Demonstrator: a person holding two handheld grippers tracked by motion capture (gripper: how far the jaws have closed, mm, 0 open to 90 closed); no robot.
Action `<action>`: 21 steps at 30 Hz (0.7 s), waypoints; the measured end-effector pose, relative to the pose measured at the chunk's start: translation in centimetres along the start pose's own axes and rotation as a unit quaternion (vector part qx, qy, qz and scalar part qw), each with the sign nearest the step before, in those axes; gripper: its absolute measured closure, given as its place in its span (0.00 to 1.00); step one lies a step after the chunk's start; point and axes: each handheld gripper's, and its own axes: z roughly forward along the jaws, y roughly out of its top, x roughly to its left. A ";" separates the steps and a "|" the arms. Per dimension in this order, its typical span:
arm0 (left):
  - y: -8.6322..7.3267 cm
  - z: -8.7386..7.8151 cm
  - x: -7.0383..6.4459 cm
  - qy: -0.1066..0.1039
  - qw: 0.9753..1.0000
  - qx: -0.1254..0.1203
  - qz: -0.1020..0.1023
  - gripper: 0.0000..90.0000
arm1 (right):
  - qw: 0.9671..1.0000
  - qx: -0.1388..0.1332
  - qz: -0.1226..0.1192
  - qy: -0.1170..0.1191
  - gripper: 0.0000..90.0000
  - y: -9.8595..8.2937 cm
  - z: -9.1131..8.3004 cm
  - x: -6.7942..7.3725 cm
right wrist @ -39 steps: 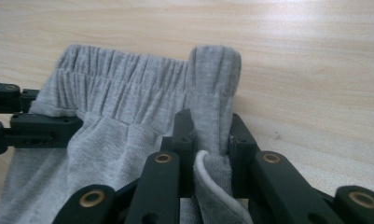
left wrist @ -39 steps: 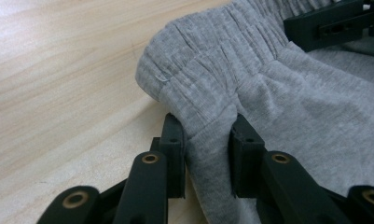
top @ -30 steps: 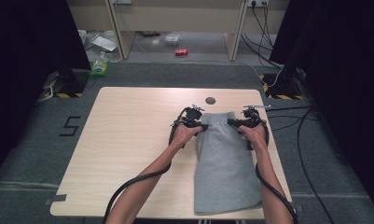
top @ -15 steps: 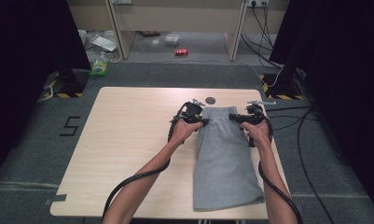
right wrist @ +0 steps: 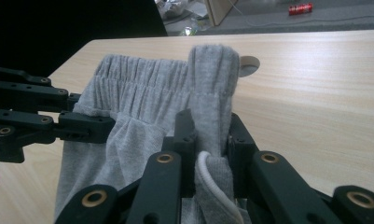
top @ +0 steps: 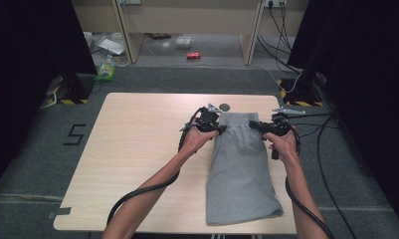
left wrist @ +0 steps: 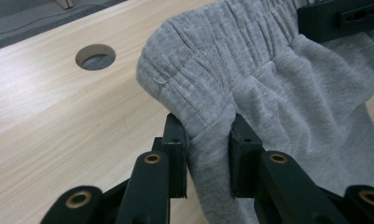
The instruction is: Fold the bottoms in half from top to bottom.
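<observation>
A pair of grey jersey shorts with a gathered elastic waistband (top: 239,164) is laid lengthwise on the pale wooden table (top: 137,164). One waistband corner is pinched between the closed fingers of the left gripper (left wrist: 207,154), the cloth bulging up just beyond the fingertips. The opposite waistband corner, with a white drawstring (right wrist: 208,179) looped below it, is clamped between the fingers of the right gripper (right wrist: 208,140) and stands upright above them. A round cable hole (left wrist: 95,56) is seen in the table beyond the left fingers.
</observation>
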 end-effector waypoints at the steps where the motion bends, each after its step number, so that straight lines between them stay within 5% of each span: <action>1: 0.0 -0.2 -0.1 -0.001 1.000 -0.001 0.002 0.80 | 1.000 -0.002 -0.001 0.002 0.88 0.0 -0.3 0.1; 21: -1.0 -4.3 -4.3 -0.041 0.996 -0.037 0.065 0.80 | 0.998 -0.040 -0.030 0.028 0.88 -2.7 -6.1 2.8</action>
